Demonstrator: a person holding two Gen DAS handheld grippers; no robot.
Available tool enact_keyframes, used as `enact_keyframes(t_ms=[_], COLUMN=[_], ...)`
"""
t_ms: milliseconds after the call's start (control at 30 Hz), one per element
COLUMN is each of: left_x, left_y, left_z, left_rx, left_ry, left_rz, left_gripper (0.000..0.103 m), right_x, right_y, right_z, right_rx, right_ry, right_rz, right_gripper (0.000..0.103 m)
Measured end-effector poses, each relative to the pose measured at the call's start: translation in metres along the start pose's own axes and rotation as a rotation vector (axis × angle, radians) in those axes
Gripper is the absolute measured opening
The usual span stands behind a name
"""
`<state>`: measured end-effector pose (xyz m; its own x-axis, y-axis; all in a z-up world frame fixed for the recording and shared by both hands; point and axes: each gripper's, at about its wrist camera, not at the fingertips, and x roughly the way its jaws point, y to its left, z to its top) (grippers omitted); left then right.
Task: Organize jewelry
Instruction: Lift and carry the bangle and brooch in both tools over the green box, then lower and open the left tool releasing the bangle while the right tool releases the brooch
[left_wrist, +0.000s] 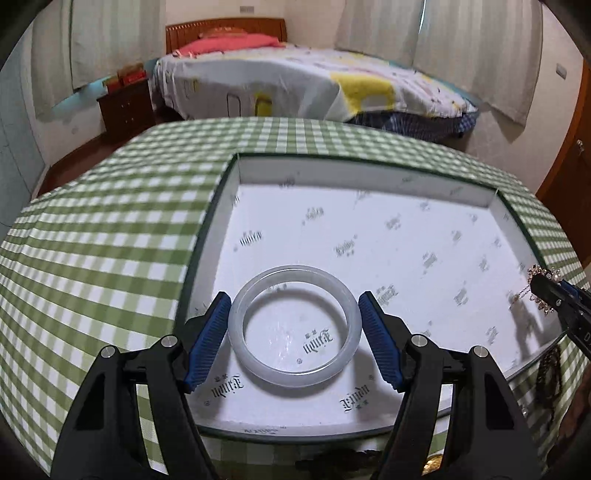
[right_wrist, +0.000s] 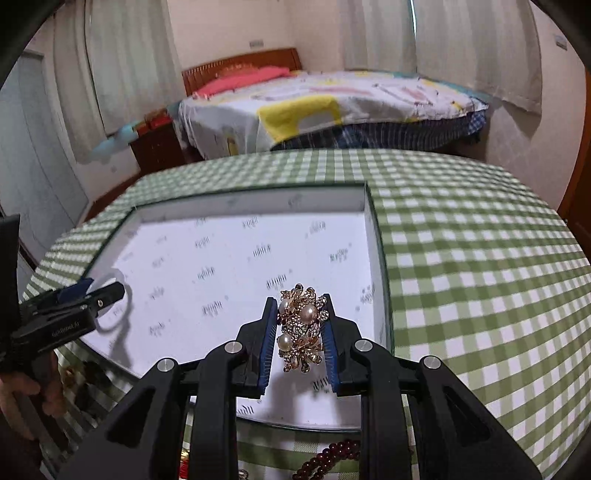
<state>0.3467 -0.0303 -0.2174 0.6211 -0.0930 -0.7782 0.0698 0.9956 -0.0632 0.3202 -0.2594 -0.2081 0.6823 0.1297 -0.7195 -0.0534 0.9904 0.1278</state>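
A pale translucent bangle (left_wrist: 294, 326) sits between the blue pads of my left gripper (left_wrist: 294, 302), over the near left part of a white box tray (left_wrist: 236, 192). The pads touch its sides. My right gripper (right_wrist: 300, 325) is shut on a gold brooch with pearls (right_wrist: 301, 328), held just above the tray's (right_wrist: 371, 221) near right part. In the left wrist view the brooch (left_wrist: 543, 286) and right gripper show at the right edge. In the right wrist view the left gripper (right_wrist: 96, 295) and bangle (right_wrist: 110, 275) show at the left.
The tray lies on a green checked tablecloth (left_wrist: 92, 240). A dark red bead bracelet (right_wrist: 332, 458) and other jewelry lie at the table's near edge. A dark chain (left_wrist: 550, 373) lies beside the tray. A bed (left_wrist: 295, 81) and nightstand (left_wrist: 125, 107) stand behind.
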Motion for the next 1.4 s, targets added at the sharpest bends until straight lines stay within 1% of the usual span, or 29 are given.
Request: enact_keyframes(t_ms=[67, 167, 267, 400, 500, 567, 600, 633, 667, 733, 833, 933, 1133, 1233, 1400], left_x=[0.002, 0.004, 0.006, 0.006, 0.004, 0.004, 0.005, 0.005, 0.006, 0.003, -0.002, -0.012, -0.049, -0.069, -0.101], left_y=[-0.004, -0.008, -0.01, -0.016, -0.017, -0.017, -0.017, -0.016, -0.016, -0.017, -0.016, -0.016, -0.018, -0.019, -0.016], left_z=[-0.001, -0.002, -0.004, -0.007, -0.006, -0.006, -0.006, -0.006, -0.006, -0.006, -0.005, -0.003, -0.007, -0.014, -0.034], left_rx=[0.022, 0.044, 0.069, 0.095, 0.089, 0.089, 0.09, 0.089, 0.087, 0.083, 0.083, 0.082, 0.079, 0.075, 0.055], left_ry=[-0.003, 0.0, 0.006, 0.01, -0.002, -0.002, 0.0, 0.004, 0.006, -0.003, -0.021, -0.05, -0.132, -0.168, -0.196], left_rz=[0.014, 0.014, 0.019, 0.005, -0.004, -0.003, -0.002, -0.002, -0.004, -0.002, -0.001, 0.003, 0.02, 0.031, 0.041], left_gripper=[0.069, 0.069, 0.069, 0.069, 0.07, 0.07, 0.071, 0.072, 0.072, 0.078, 0.078, 0.079, 0.08, 0.08, 0.08], right_x=[0.006, 0.013, 0.014, 0.013, 0.012, 0.011, 0.011, 0.01, 0.009, 0.009, 0.008, -0.001, -0.035, -0.056, -0.082], right_y=[0.001, -0.001, 0.001, 0.001, -0.001, -0.002, -0.001, -0.001, 0.0, 0.0, 0.0, -0.001, 0.003, 0.008, 0.017], right_z=[-0.003, -0.005, -0.006, -0.007, -0.006, -0.006, -0.006, -0.006, -0.006, -0.005, -0.006, -0.004, -0.005, -0.015, -0.037], right_rx=[-0.004, 0.0, -0.021, -0.021, -0.011, -0.01, -0.012, -0.012, -0.008, -0.007, 0.002, 0.016, 0.008, 0.01, 0.003], right_ry=[0.022, 0.053, 0.051, 0.044, 0.041, 0.04, 0.037, 0.032, 0.028, 0.034, 0.031, 0.011, -0.072, -0.105, -0.144], right_rz=[-0.002, 0.0, -0.011, -0.015, -0.012, -0.01, -0.012, -0.014, -0.003, -0.004, -0.003, -0.005, -0.028, -0.027, -0.033], right_gripper=[0.024, 0.024, 0.024, 0.025, 0.025, 0.028, 0.036, 0.042, 0.043, 0.044, 0.044, 0.044, 0.044, 0.044, 0.044])
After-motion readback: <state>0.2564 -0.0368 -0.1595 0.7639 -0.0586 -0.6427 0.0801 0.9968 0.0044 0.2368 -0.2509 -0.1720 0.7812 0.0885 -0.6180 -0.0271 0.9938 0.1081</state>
